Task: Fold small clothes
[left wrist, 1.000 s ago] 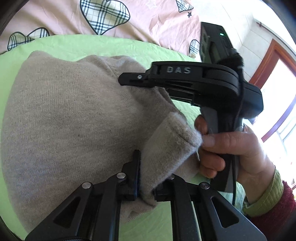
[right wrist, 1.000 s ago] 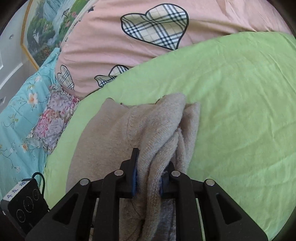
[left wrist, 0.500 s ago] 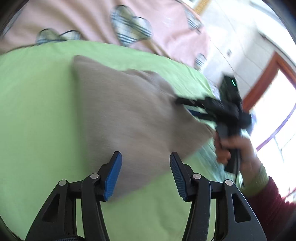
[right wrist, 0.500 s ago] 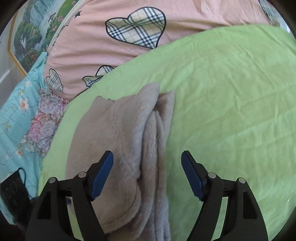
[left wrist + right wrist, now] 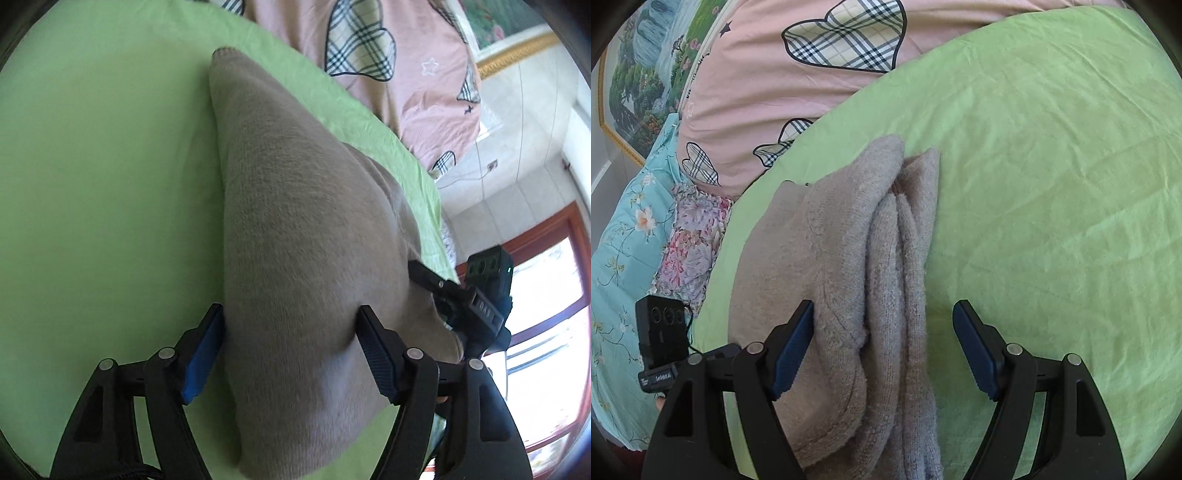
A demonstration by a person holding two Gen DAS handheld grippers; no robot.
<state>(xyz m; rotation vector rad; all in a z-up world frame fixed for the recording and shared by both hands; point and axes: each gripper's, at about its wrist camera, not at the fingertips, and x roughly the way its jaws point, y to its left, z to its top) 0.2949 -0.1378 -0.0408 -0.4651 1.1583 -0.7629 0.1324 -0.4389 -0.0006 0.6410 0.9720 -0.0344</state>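
A beige knit garment (image 5: 303, 236) lies folded on the green sheet (image 5: 103, 184). In the right wrist view the garment (image 5: 849, 266) shows stacked folded edges along its right side. My left gripper (image 5: 291, 350) is open, its fingers either side of the garment's near end, holding nothing. My right gripper (image 5: 882, 347) is open over the garment's folded edges, holding nothing. The right gripper also shows in the left wrist view (image 5: 461, 306) at the garment's far right edge. The left gripper's body shows in the right wrist view (image 5: 665, 347) at the left.
A pink quilt with plaid hearts (image 5: 812, 74) lies behind the green sheet (image 5: 1052, 184). A blue floral cover (image 5: 624, 240) lies to the left. A window with a wooden frame (image 5: 546, 302) is at the right in the left wrist view.
Both grippers were shut on the garment a second ago and have opened and let it go. The left gripper has swung round to the garment's other end.
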